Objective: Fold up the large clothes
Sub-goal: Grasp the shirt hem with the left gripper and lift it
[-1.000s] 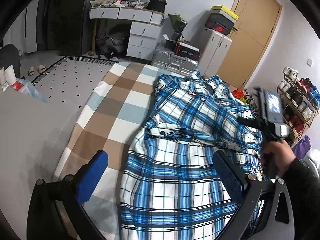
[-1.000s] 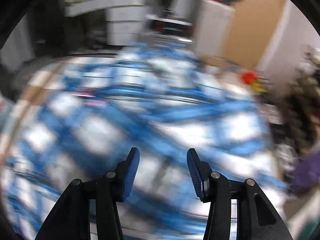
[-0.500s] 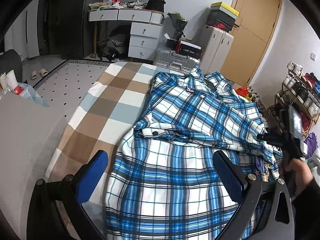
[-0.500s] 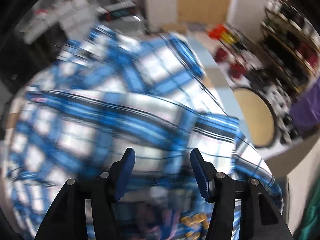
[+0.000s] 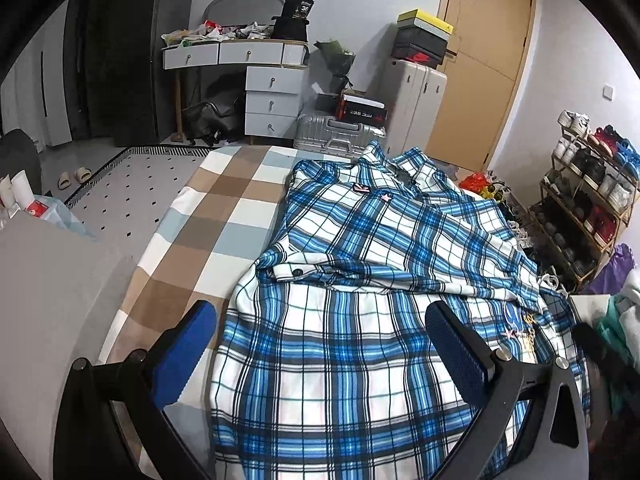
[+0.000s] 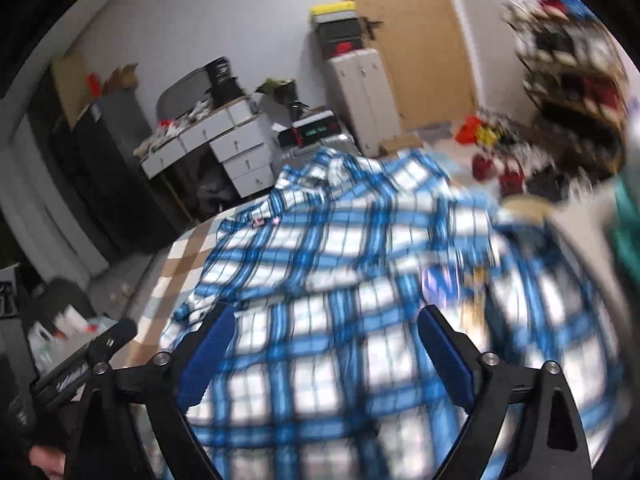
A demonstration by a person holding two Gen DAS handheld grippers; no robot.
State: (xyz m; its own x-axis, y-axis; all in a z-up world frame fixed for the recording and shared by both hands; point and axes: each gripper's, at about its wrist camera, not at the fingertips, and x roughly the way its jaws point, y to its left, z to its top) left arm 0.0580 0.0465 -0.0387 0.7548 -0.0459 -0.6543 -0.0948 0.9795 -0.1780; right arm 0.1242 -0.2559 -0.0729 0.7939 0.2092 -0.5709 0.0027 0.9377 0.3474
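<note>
Where the right wrist view is smeared by motion blur, fine detail is lost.

Left gripper [image 5: 320, 340]: blue ribbed pads are held wide apart above the near hem, with nothing between them; the black frame is cut off by the lower edge.

Checked bedcover [image 5: 224, 216]: flat brown, pale-blue and white squares are seen left of the garment.

Plaid shirt [image 5: 360, 320]: soft blue-and-white cloth is spread on the bed, collar at the far end, one buttoned sleeve folded across the middle; its right edge is hidden.

Right gripper [image 6: 324, 352]: pads are set wide apart over the blurred shirt [image 6: 340, 280], gripping nothing.

Shoe rack [image 5: 584, 200]: its contents are hard to make out.
</note>
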